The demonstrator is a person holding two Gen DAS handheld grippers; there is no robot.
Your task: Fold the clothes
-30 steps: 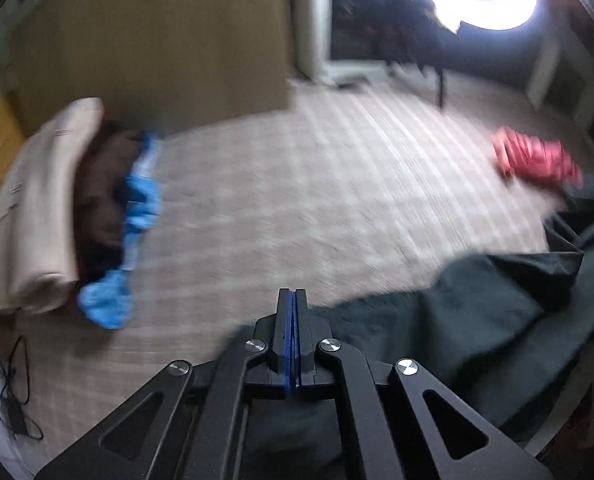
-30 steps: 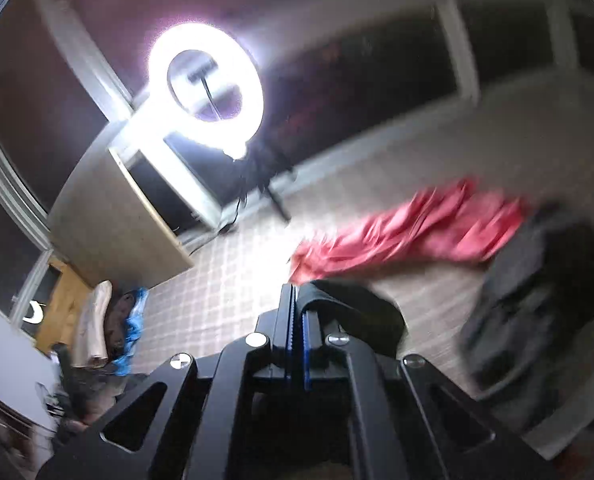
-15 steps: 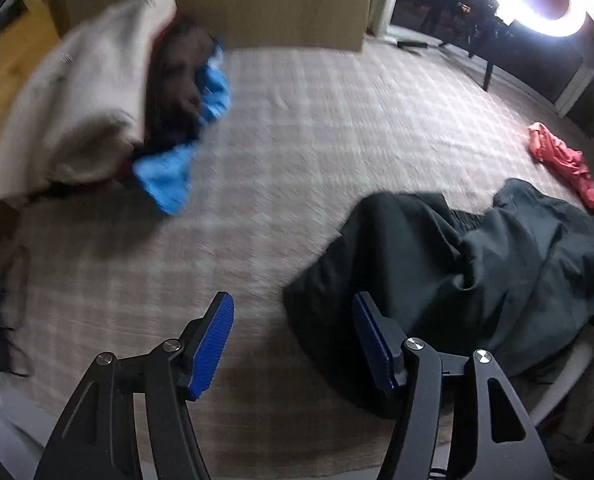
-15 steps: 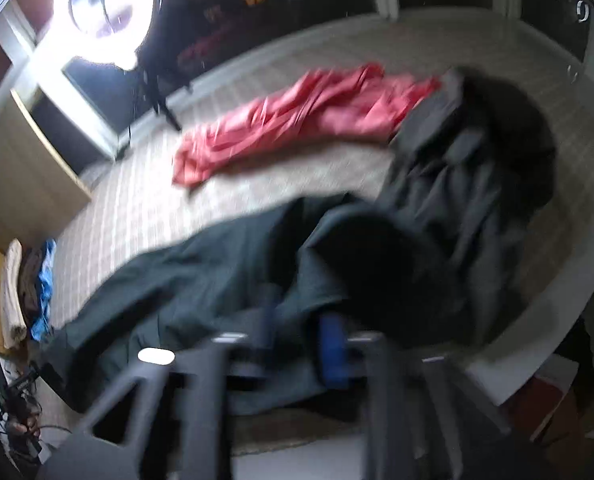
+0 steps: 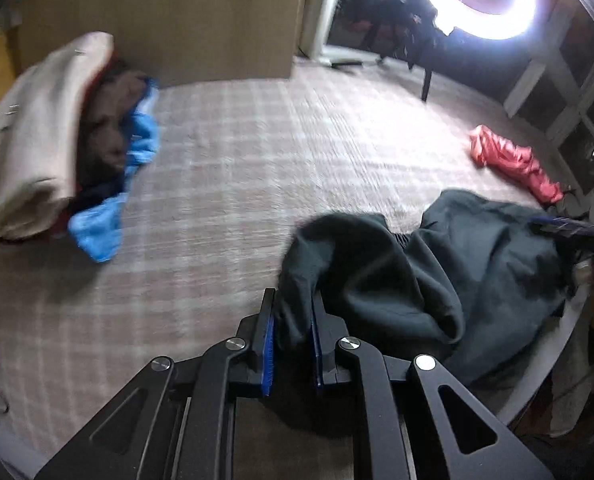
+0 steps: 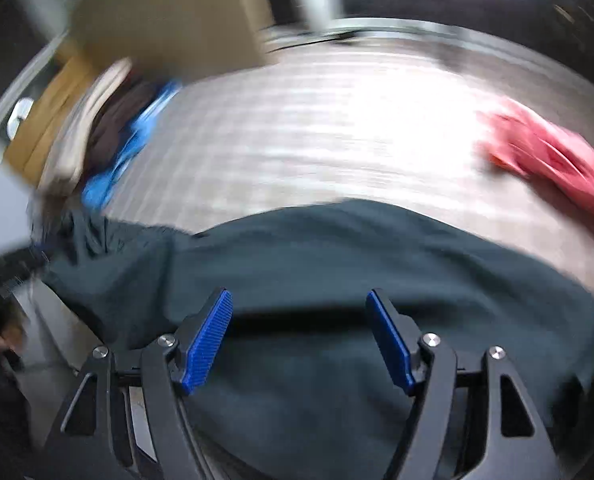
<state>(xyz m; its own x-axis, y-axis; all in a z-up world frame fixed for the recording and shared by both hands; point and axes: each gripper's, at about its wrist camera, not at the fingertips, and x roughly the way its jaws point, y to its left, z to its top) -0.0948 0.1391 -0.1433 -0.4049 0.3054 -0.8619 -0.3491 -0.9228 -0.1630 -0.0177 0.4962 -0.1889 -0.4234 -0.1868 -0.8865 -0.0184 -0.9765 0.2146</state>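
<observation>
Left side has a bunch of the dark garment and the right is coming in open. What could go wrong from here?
1. The left gripper is closing on a bunched fold of the dark garment, not a clean edge, so it may lift several layers and fold crooked.
2. The right gripper, its fingers opening, hangs over mid-cloth; closing there would likely bunch it.
3. The garment reaches the bed edge and could slide off.

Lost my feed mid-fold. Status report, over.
Left gripper closing on dark garment edge. Right gripper opening, above same garment, nothing pinched. Red garment nearby, clear of the work.
</observation>
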